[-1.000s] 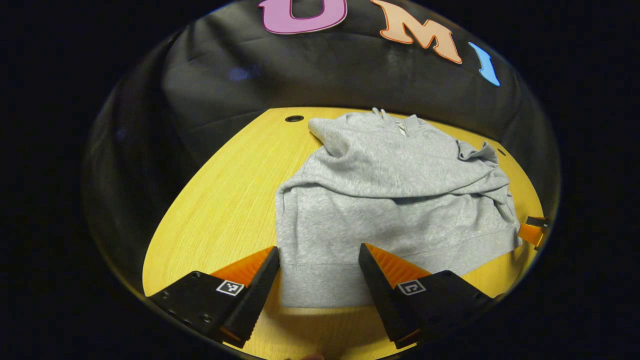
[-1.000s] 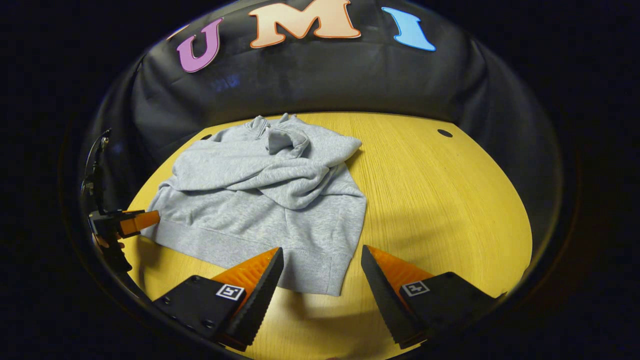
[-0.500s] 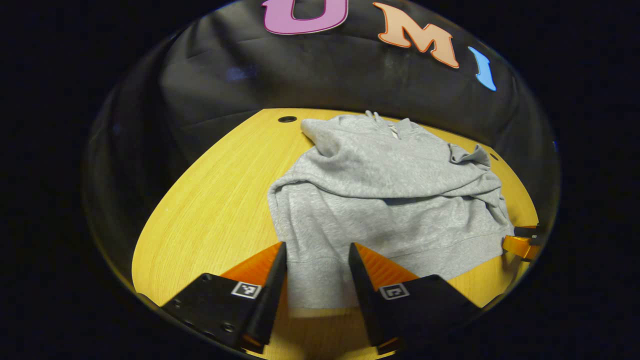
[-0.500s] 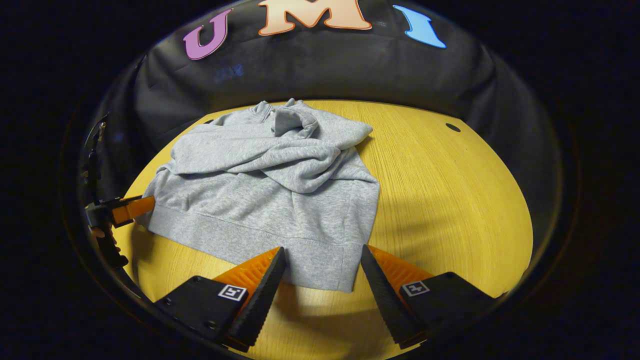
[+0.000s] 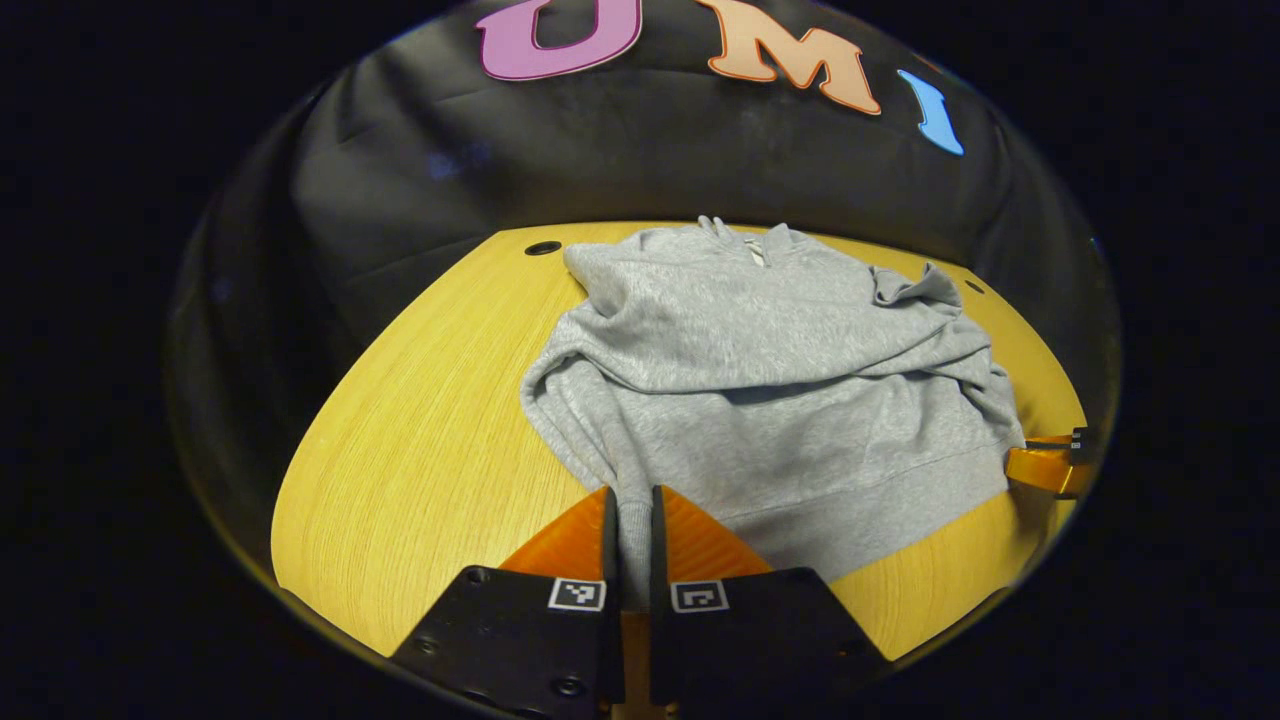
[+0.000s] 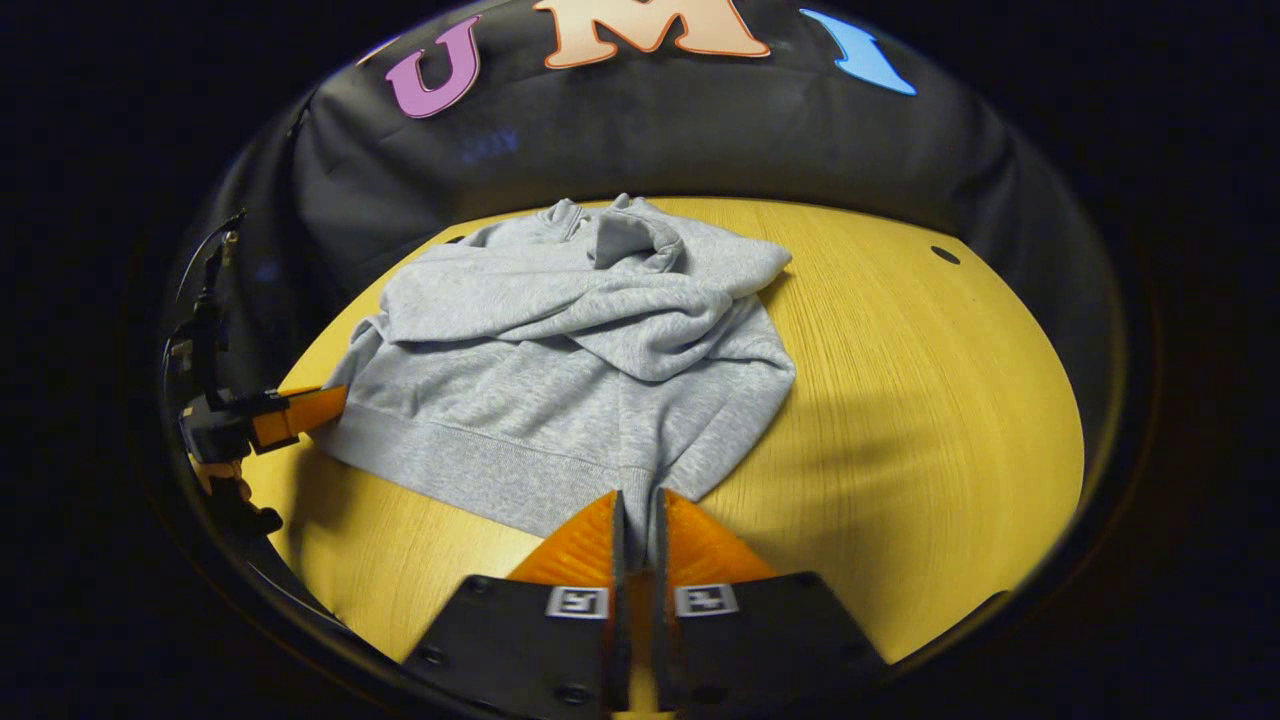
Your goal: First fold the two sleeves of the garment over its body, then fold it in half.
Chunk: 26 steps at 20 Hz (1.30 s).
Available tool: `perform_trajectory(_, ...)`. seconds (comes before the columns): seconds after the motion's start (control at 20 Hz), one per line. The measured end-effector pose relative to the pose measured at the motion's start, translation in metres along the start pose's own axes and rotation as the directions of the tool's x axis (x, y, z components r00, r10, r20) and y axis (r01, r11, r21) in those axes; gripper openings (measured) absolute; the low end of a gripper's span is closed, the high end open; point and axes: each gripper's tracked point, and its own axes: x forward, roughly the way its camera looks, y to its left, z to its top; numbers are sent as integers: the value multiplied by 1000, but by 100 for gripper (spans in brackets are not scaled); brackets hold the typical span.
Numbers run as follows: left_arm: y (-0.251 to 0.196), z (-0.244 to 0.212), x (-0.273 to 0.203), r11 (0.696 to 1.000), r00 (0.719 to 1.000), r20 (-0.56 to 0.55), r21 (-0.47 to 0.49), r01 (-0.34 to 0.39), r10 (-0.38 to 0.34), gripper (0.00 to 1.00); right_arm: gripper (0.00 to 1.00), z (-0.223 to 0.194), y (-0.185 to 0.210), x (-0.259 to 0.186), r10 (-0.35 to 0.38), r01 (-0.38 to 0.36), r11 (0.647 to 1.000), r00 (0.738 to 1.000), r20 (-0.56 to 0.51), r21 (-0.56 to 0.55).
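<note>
A grey sweatshirt (image 5: pixel 780 390) lies on the yellow wooden table (image 5: pixel 420 450), both sleeves folded across its body, collar toward the far wall. In the left gripper view, my left gripper (image 5: pixel 630 500) is shut on the hem's near left corner, cloth pinched between its fingers. The right gripper view shows the same sweatshirt (image 6: pixel 570 340) with my right gripper (image 6: pixel 640 505) shut on the hem's other corner. The right gripper appears far off at the left gripper view's right edge (image 5: pixel 1045 465). The left one, with a hand behind it, sits at the right gripper view's left edge (image 6: pixel 290 415).
The table (image 6: pixel 920 400) runs wide and bare to the right of the garment in the right gripper view. Small dark holes mark the tabletop near its far edge (image 5: pixel 543 247) (image 6: pixel 943 254). The black cloth wall stands just behind the table.
Both grippers moved forward onto the hem and went from open to shut, each pinching a bottom corner. The cloth near the corners has bunched slightly.
</note>
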Motion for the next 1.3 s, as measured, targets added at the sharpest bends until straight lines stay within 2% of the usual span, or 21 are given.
perform_trajectory(0.1, 0, -1, -1, 999, 1000, -23, 31, -12, 12, 1, 8, 0, 1, 1, 21, -21, 1000, 1000, -22, -4)
perform_trajectory(0.2, 0, 0, 0, 999, 999, -30, 32, -29, 30, 1, 8, 1, 1, 1, 51, -52, 999, 997, -54, -12)
perform_trajectory(0.5, -5, -5, -6, 996, 998, -52, -86, -39, 34, 0, 8, 2, -2, -2, 125, -129, 990, 990, -64, -63)
perform_trajectory(0.65, -10, -5, -6, 997, 998, -57, -68, -34, 31, 0, 8, 4, -11, -2, 137, -143, 987, 987, -89, -67)
perform_trajectory(0.9, -19, -6, -4, 1000, 997, -78, 6, 7, -7, 0, 8, 11, -15, 8, 127, -136, 988, 984, -121, -67)
perform_trajectory(1.05, -22, -6, -6, 999, 995, -93, -9, 39, -39, 0, 8, 13, -14, 11, 110, -121, 989, 985, -132, -82)
perform_trajectory(1.3, -23, -4, -8, 996, 982, -169, -51, 77, -85, 0, 7, 21, -13, 8, 88, -96, 994, 985, -147, -44)
